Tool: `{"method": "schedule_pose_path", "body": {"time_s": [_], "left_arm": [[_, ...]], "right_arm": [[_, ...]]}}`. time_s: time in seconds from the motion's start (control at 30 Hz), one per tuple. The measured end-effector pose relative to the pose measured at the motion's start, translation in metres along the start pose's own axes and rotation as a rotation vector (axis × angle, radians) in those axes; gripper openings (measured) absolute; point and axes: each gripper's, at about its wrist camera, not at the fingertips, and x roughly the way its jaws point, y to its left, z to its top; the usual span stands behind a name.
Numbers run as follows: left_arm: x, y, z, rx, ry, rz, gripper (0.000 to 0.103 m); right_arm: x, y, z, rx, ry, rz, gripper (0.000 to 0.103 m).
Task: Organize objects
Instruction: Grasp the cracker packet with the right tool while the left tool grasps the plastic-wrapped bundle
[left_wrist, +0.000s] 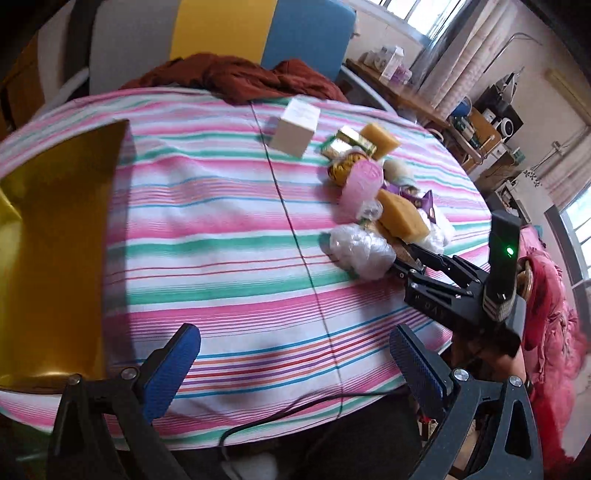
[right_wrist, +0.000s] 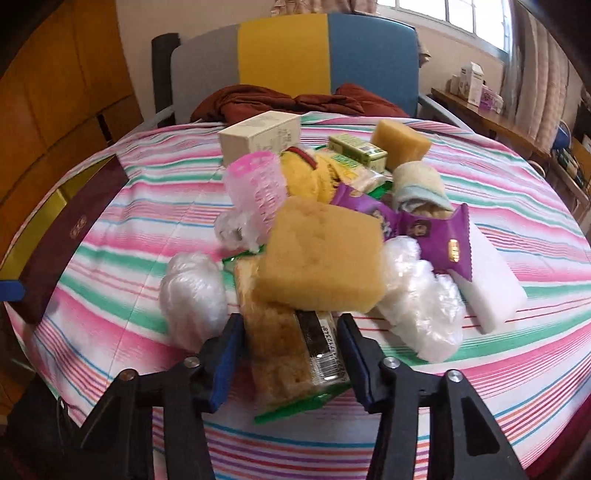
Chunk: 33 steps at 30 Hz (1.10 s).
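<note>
A pile of objects lies on the striped table (left_wrist: 207, 229). In the right wrist view my right gripper (right_wrist: 290, 332) has its blue fingers on both sides of a wrapped cake snack (right_wrist: 284, 350) and touching it; a yellow sponge (right_wrist: 321, 254) rests on the snack's far end. Around it are clear plastic bundles (right_wrist: 192, 295), a pink holder (right_wrist: 258, 188), a purple packet (right_wrist: 439, 240) and a white block (right_wrist: 495, 280). My left gripper (left_wrist: 291, 354) is open and empty over bare cloth, left of the pile. The right gripper also shows in the left wrist view (left_wrist: 402, 262).
A gold-lined open box (left_wrist: 51, 251) with a maroon lid (right_wrist: 70, 229) sits at the table's left edge. A cream carton (right_wrist: 258, 136), a green box (right_wrist: 358, 147) and a second sponge (right_wrist: 400, 142) lie at the back. A chair with a brown cloth (right_wrist: 280, 99) stands behind.
</note>
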Motion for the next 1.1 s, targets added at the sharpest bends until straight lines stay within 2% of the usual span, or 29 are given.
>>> {"method": "schedule_pose_path", "body": {"time_s": [0.13, 0.2, 0.47, 0.6, 0.77, 0.83, 0.9, 0.93, 0.97, 1.0, 1.1], "left_arm": [[0.015, -0.008, 0.009, 0.004, 0.006, 0.0, 0.103], [0.025, -0.016, 0.016, 0.021, 0.015, 0.036, 0.103], [0.061, -0.039, 0.037, 0.023, -0.012, 0.043, 0.103], [0.08, -0.059, 0.041, 0.109, -0.024, 0.041, 0.103], [0.094, -0.078, 0.036, 0.277, -0.095, 0.217, 0.103], [0.099, -0.078, 0.034, 0.314, -0.103, 0.228, 0.098], [0.102, -0.075, 0.033, 0.321, -0.094, 0.2, 0.083], [0.105, -0.073, 0.033, 0.315, -0.083, 0.176, 0.08], [0.108, -0.07, 0.033, 0.306, -0.069, 0.155, 0.073], [0.112, -0.069, 0.034, 0.298, -0.058, 0.145, 0.07], [0.111, -0.068, 0.031, 0.315, -0.088, 0.143, 0.067]], "right_arm": [[-0.007, 0.005, -0.007, 0.003, 0.017, 0.019, 0.048], [-0.01, 0.004, -0.01, 0.023, 0.026, 0.017, 0.048], [-0.025, -0.017, -0.027, 0.12, 0.045, -0.085, 0.047], [-0.027, -0.026, -0.031, 0.17, 0.044, -0.053, 0.048], [-0.027, -0.029, -0.033, 0.193, 0.04, -0.036, 0.049], [-0.027, -0.029, -0.034, 0.196, 0.037, -0.037, 0.049], [-0.027, -0.029, -0.035, 0.195, 0.036, -0.039, 0.049], [-0.026, -0.029, -0.034, 0.195, 0.035, -0.039, 0.049], [-0.026, -0.029, -0.035, 0.192, 0.034, -0.042, 0.049], [-0.026, -0.028, -0.035, 0.188, 0.033, -0.044, 0.049], [-0.025, -0.026, -0.035, 0.173, 0.03, -0.055, 0.049]]}}
